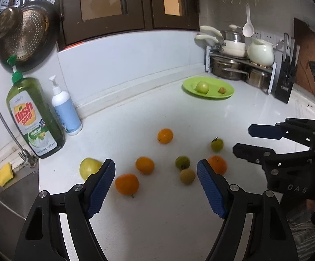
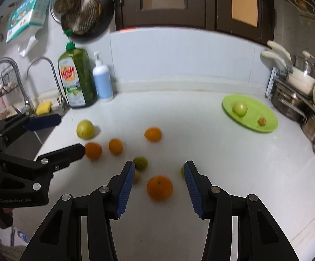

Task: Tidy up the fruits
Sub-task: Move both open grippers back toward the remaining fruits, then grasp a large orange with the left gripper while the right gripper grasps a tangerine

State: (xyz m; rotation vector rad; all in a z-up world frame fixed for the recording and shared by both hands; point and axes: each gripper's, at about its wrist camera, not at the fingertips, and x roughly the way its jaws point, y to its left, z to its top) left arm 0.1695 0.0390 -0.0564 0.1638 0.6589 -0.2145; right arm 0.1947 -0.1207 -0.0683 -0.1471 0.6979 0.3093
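1. Left gripper (image 1: 156,187): jaws wide apart, nothing between the pads. It hangs above the counter (image 1: 157,228) with the loose fruit spread ahead of it.
2. Right gripper (image 2: 159,187): jaws partly open and empty. An orange (image 2: 159,187) lies on the counter in line with the gap, but the pads do not touch it.
3. Loose fruit, left wrist view, clock face centred on the cluster: near orange (image 1: 127,184) at 7, middle orange (image 1: 144,165) at 9, far orange (image 1: 165,136) at 12, large yellow-green fruit (image 1: 89,168) far out at 9 beside the left finger, small green fruit (image 1: 216,144) at 2, two small dull-green ones (image 1: 182,162) and (image 1: 187,176) at 5.
4. Green plate (image 1: 228,94) sits well apart at 1 o'clock near the pot rack (image 1: 240,65) — it already carries a green apple (image 1: 202,87) and a small brownish fruit (image 1: 222,90).
5. Handling, my read: oranges are light, firm and round with a slightly grippy peel, so they will roll if nudged from one side. Close across the widest part, pads on opposite sides, coming in low.
6. Small green ones: hard, smooth, likely slippery — centre them in the pads or they squirt out.
7. Risk: the small ones at 5 lie close together, so an entering finger may knock the neighbour.
8. Likely next: right closes on its orange, then carries it to the plate.
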